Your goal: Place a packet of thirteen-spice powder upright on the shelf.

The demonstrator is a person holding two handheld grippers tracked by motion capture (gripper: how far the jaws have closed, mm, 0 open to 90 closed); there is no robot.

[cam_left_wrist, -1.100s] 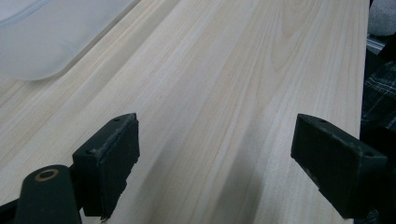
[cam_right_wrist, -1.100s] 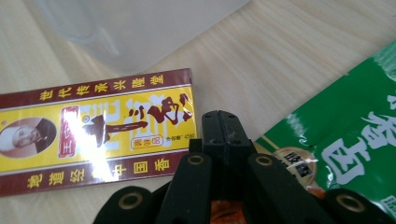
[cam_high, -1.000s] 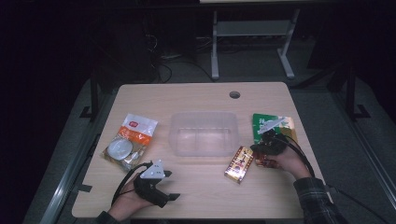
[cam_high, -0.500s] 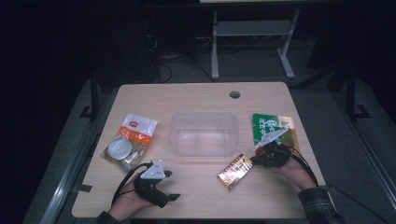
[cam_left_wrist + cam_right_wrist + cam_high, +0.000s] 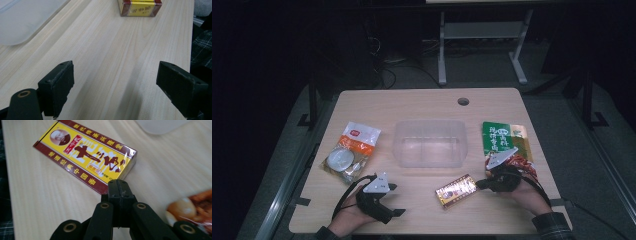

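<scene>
A yellow and dark-red box [image 5: 456, 190] with printed characters lies flat near the table's front, right of the middle. My right gripper [image 5: 480, 184] is shut, and its tip sits at the box's right end. In the right gripper view the closed jaws [image 5: 121, 187] meet the near corner of the box [image 5: 85, 155] with nothing between them. My left gripper [image 5: 395, 199] rests open at the front left, low over bare wood [image 5: 123, 87]. The box [image 5: 139, 7] lies farther off in front of it.
A clear plastic tub [image 5: 429, 143] stands empty at the table's [image 5: 422, 107] middle. A green snack packet [image 5: 504, 142] lies to its right, partly under my right hand. An orange and white packet [image 5: 352, 152] lies to the left. A round hole [image 5: 463, 101] is near the far edge.
My right gripper has moved toward the front edge, and the yellow box has slid left and nearer with it, turning flatter. The left gripper has stayed put.
</scene>
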